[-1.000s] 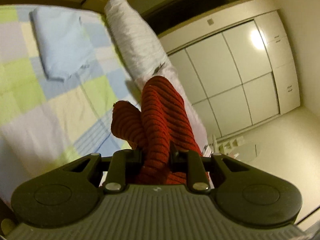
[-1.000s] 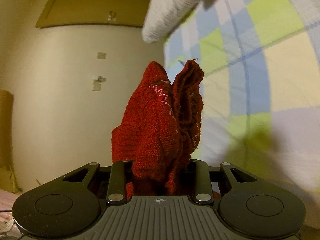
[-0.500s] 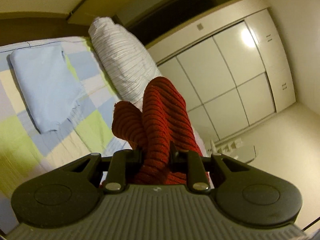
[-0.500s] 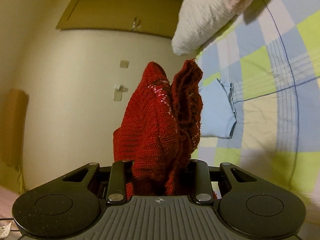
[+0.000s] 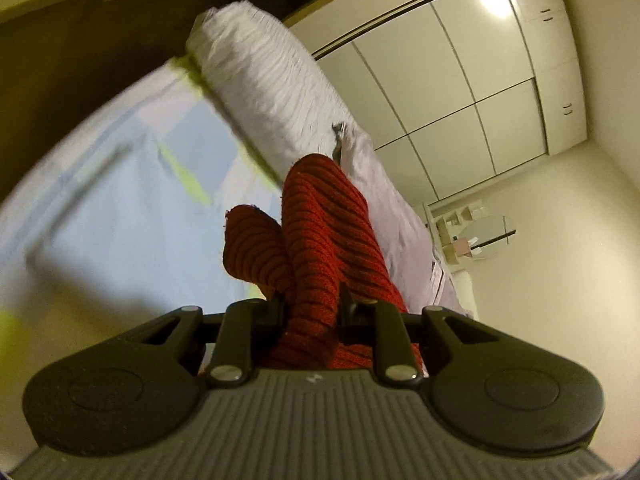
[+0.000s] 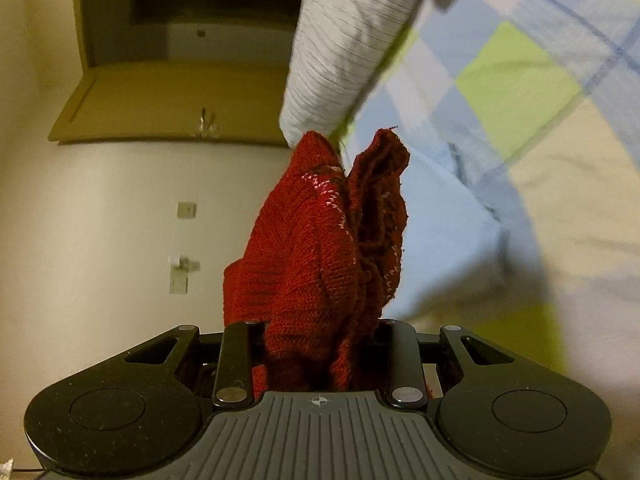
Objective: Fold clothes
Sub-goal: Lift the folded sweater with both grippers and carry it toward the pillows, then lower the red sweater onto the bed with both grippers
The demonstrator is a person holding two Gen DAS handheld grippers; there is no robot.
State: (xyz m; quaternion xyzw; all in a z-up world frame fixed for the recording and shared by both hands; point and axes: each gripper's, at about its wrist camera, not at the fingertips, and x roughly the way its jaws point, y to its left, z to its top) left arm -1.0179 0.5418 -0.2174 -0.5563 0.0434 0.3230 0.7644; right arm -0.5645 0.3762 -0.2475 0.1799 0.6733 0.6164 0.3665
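Note:
A red knitted sweater (image 5: 320, 240) bulges out between the jaws of my left gripper (image 5: 311, 312), which is shut on its ribbed fabric. In the right wrist view another bunch of the same red sweater (image 6: 320, 248), with small white stitches, stands up from my right gripper (image 6: 320, 332), also shut on it. A folded light blue garment (image 5: 132, 220) lies on the checked bed just beyond the sweater; it shows as a pale blue patch (image 6: 444, 232) to the right of the red bunch. The fingertips of both grippers are hidden by the knit.
A white striped pillow (image 5: 272, 92) lies along the bed's far side, also the pillow (image 6: 348, 52) above the sweater. The checked blue, green and cream bedsheet (image 6: 560, 80) fills the right. White wardrobe doors (image 5: 460, 80) and a wooden door (image 6: 160, 100) stand behind.
Both grippers swept across the bed with the sweater still clamped. The folded blue garment now sits close in front of both, and the pillow has shifted in view. The surroundings are motion-blurred.

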